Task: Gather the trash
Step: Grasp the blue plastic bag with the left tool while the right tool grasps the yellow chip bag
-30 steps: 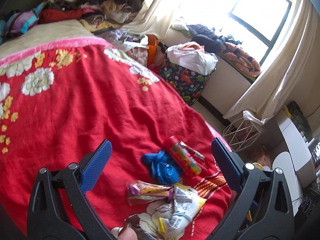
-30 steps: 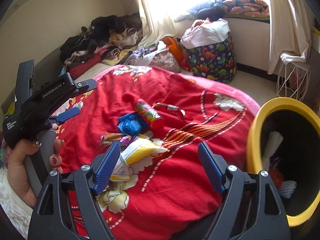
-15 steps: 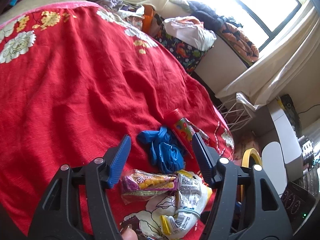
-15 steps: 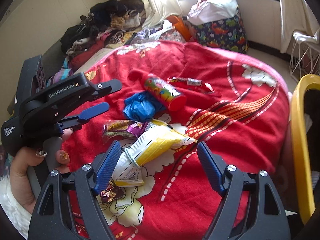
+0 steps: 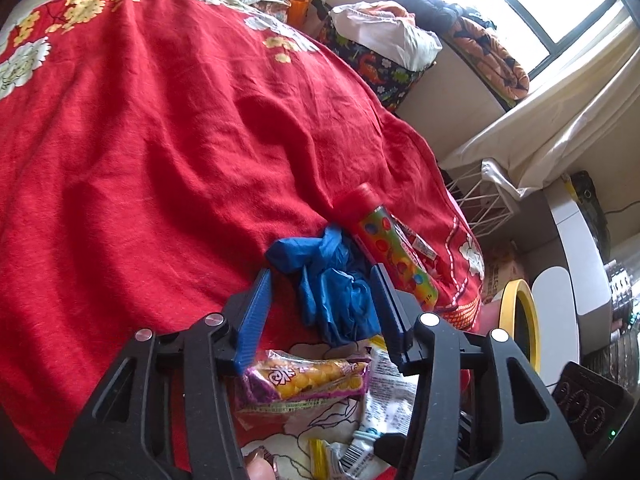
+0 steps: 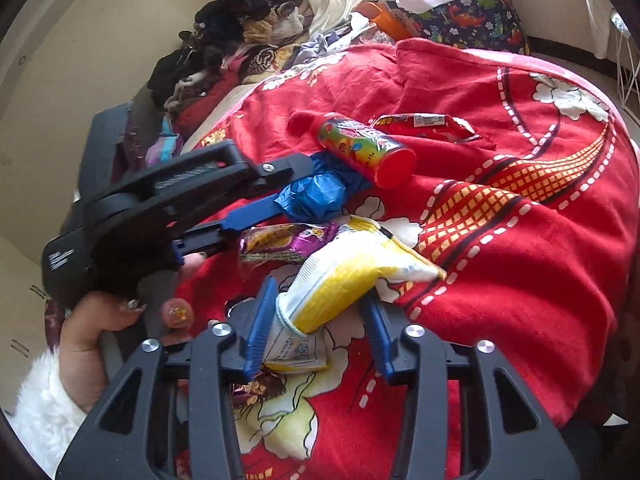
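Low over the red bedspread (image 5: pixel 160 152), the right gripper (image 6: pixel 316 316) straddles the tied end of the yellow-and-white snack bag (image 6: pixel 344 276), its jaws spread to either side and not yet pinching it, with a small foil wrapper (image 6: pixel 256 390) beneath. Just beyond, the left gripper (image 5: pixel 320 296) (held level by a hand (image 6: pixel 86 344) in a white fuzzy cuff) brackets the crumpled blue glove (image 5: pixel 332 280) with jaws parted. The purple snack packet (image 5: pixel 304 380) lies between the two, the candy tube (image 5: pixel 394 252) and flat red wrapper (image 6: pixel 424 124) farther on, and the yellow-rimmed bin (image 5: pixel 516 320) past the bed's edge.

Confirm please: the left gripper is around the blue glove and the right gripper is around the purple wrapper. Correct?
Not quite. The right gripper is around the yellow bag, as the right wrist view shows; the purple wrapper lies beyond it. The left gripper is around the blue glove.
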Demonstrator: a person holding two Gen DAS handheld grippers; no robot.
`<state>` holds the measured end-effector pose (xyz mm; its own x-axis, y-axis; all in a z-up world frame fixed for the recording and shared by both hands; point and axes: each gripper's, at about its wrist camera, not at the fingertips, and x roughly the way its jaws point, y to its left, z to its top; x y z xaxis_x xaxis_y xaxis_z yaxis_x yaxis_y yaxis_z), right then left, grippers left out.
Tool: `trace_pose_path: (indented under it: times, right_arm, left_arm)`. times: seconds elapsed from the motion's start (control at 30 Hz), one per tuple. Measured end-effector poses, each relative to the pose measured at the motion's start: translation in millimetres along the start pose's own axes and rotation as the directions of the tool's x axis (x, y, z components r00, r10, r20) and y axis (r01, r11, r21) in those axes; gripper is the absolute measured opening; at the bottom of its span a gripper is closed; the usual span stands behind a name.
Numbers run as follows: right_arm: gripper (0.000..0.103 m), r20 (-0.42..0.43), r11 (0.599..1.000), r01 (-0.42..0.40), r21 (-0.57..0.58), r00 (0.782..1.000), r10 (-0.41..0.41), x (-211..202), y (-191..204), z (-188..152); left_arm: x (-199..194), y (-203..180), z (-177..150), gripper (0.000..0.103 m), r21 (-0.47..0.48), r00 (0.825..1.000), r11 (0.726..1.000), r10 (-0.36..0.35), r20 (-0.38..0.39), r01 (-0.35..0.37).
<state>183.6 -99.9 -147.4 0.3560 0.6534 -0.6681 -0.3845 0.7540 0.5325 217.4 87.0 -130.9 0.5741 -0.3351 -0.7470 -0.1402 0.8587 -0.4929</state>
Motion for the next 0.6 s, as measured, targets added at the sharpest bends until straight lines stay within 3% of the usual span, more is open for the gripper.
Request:
trace_pose_path:
  times: [0.17,0.27,0.6]
  right_arm:
    - [0.035,0.033,1.000,0.026,-0.015,0.999,-0.025,-20,0,-5]
    - [0.032,0.054,0.999,0.041,-0.018,0.998,-0.040,-32,-3,-6]
    - [0.020,0.116,0.997,0.070,-0.030,0.991,-0.066,-61,-10,-7]
  left_arm:
    - [3,-6,-5,0.014,0.019,1.000,1.000,0.007,-0.017,-0.007]
    - [1,-13,-8,0.009,0.032,1.000,0.999,0.005,-0.002,-0.005]
    - [-34,-29,-10,0.006,0.059,0.995,0.998,-0.044,0.090,0.039]
